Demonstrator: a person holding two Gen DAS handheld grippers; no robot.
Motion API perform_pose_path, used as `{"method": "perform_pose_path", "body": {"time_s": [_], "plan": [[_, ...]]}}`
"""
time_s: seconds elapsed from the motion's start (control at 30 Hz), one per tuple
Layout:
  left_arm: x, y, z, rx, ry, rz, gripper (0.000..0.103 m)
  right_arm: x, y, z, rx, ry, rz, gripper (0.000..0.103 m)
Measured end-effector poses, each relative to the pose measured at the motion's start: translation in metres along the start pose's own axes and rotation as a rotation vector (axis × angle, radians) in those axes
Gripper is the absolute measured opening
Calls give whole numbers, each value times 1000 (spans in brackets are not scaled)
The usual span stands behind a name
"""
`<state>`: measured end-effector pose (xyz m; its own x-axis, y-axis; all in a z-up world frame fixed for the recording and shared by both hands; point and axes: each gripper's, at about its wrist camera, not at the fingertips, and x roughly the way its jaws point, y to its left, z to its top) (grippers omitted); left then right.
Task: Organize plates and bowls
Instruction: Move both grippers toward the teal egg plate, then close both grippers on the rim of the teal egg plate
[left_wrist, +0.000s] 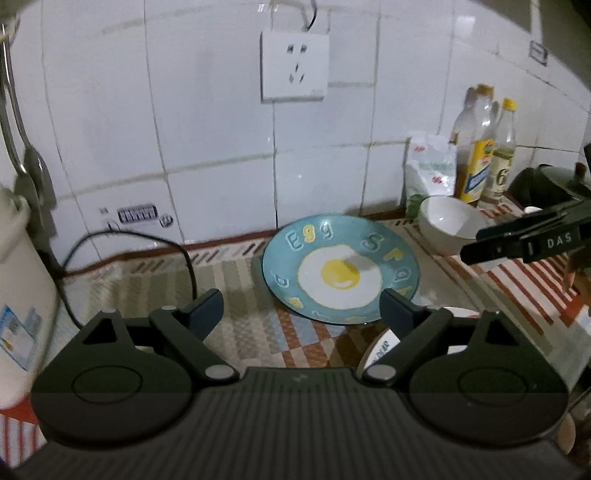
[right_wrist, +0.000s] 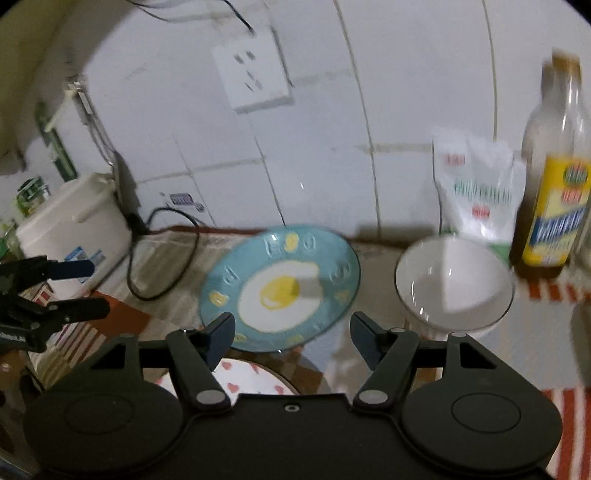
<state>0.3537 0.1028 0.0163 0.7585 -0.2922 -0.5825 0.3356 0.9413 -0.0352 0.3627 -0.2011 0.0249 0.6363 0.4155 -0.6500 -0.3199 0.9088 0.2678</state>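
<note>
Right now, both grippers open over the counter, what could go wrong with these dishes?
The black power cord lies on the cloth left of the blue egg plate; sliding the plate that way could snag it. The white bowl sits directly in front of the oil bottle, so a wide reach by the right gripper may tip the bottle.

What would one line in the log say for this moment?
left gripper: open, empty | right gripper: open, empty | blue fried-egg plate: on counter | white ceramic bowl: beside plate
</note>
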Motion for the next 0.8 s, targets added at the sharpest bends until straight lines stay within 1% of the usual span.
{"method": "perform_pose_path", "body": {"time_s": [0.03, 0.1, 0.17, 0.2, 0.27, 0.37, 0.4, 0.5, 0.57, 0.6, 0.67, 0.73, 0.77, 0.8], "plan": [[8, 1, -2, -8, 4, -6, 92, 10, -3, -2, 3, 22, -16, 74], [25, 5, -4, -41, 20, -15, 92, 23, -7, -6, 8, 21, -36, 74], [43, 10, -7, -85, 50, -42, 92, 39, -15, -9, 55, 34, -24, 74], [54, 13, -6, -119, 84, -45, 92, 45, -19, -9, 71, 43, -10, 74], [72, 20, -5, -173, 145, -70, 92, 54, -21, -9, 80, 41, -17, 73], [92, 32, -5, -232, 160, -84, 92, 64, -26, -8, 84, 29, -9, 73], [99, 35, -5, -248, 174, -85, 92, 68, -28, -9, 94, 32, 5, 73], [120, 40, -6, -277, 229, -87, 91, 77, -30, -8, 82, 36, 4, 70], [128, 37, -8, -248, 221, -52, 90, 84, -29, -8, 68, 39, 10, 67], [130, 36, -9, -230, 200, -51, 90, 87, -29, -7, 65, 41, 14, 67], [132, 36, -11, -211, 159, -74, 89, 93, -29, -6, 61, 48, 13, 65], [135, 36, -11, -203, 139, -70, 88, 99, -29, -6, 54, 58, 10, 62], [137, 35, -10, -197, 136, -61, 84, 101, -29, -6, 52, 54, 10, 61], [139, 35, -10, -194, 130, -49, 77, 102, -29, -5, 49, 48, 16, 60]]}}
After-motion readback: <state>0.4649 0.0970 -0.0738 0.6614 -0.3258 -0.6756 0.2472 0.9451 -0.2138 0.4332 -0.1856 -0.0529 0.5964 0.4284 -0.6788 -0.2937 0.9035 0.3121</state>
